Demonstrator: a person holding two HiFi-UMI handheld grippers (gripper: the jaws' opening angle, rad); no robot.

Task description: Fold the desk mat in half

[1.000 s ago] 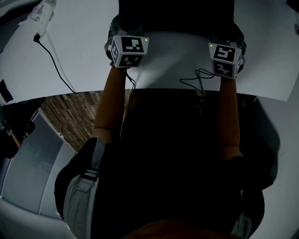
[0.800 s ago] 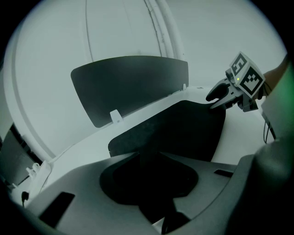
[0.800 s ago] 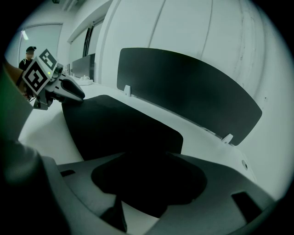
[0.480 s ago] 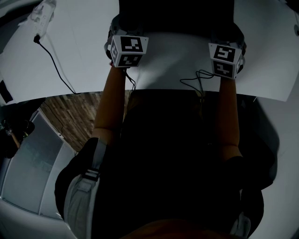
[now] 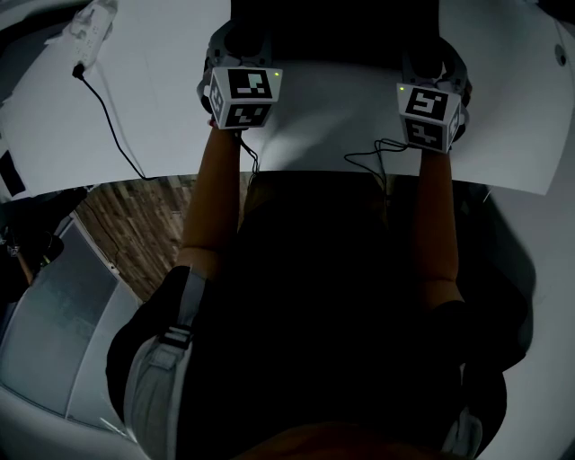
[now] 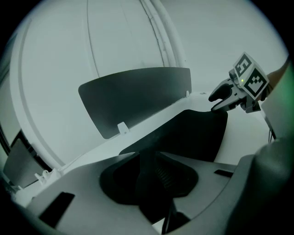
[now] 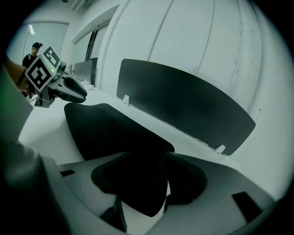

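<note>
left tool, right tool clamp desk mat.

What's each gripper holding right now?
Left gripper: closed on the desk mat.
Right gripper: closed on the desk mat too.

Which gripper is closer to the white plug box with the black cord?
Left. The left gripper sits right of the plug box; right gripper sits farther right across the mat.

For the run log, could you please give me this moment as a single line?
phase: grasp | left tongs: shut on desk mat near edge | right tongs: shut on same edge | mat: unfolded on desk
</note>
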